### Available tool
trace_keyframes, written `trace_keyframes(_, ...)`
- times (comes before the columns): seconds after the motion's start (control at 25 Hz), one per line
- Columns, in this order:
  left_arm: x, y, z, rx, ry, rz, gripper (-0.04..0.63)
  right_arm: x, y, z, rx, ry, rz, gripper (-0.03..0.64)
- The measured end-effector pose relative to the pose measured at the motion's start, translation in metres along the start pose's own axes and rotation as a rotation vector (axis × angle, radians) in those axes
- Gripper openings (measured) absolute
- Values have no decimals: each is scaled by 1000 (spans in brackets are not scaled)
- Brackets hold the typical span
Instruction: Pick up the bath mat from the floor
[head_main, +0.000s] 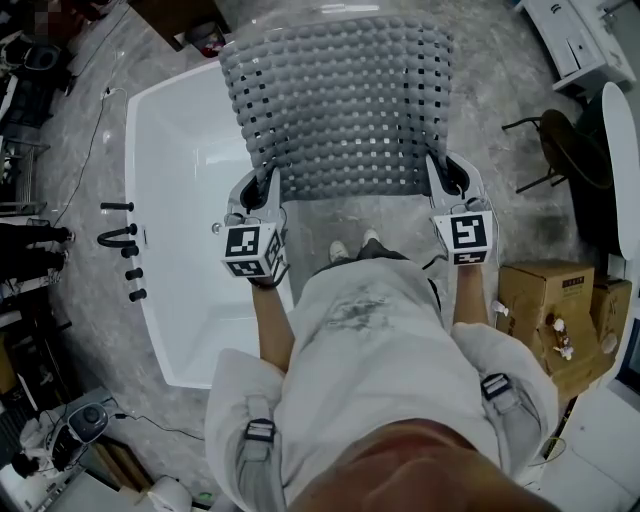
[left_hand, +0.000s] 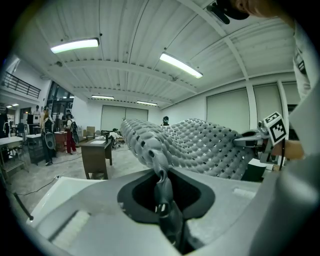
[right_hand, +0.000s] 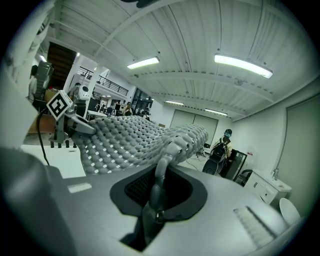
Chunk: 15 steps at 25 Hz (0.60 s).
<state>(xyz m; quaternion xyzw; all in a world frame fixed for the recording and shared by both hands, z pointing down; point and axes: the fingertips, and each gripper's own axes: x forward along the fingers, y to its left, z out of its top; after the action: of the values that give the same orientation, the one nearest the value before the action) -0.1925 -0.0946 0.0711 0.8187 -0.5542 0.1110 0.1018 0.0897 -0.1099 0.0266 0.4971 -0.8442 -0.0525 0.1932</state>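
The grey bath mat (head_main: 340, 105), bumpy and full of small holes, hangs stretched out level in the air in front of the person. My left gripper (head_main: 262, 188) is shut on its near left corner. My right gripper (head_main: 445, 178) is shut on its near right corner. In the left gripper view the mat's corner (left_hand: 161, 172) is pinched between the jaws and the sheet spreads away to the right gripper (left_hand: 250, 141). In the right gripper view the other corner (right_hand: 162, 175) is pinched the same way, with the mat (right_hand: 135, 140) running off to the left.
A white bathtub (head_main: 190, 230) with black taps (head_main: 125, 240) lies left of and under the mat. Cardboard boxes (head_main: 555, 310) stand at the right, a dark chair (head_main: 560, 150) beyond them. The person's feet (head_main: 352, 248) stand on the grey floor below the mat. People and a desk (left_hand: 97, 155) are farther off.
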Motion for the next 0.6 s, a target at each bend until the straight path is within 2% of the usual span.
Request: trace_keyframes(0.6,1,-9,-1,-11,-3,12,51,-4,-7,-1,-15,-3,7,41)
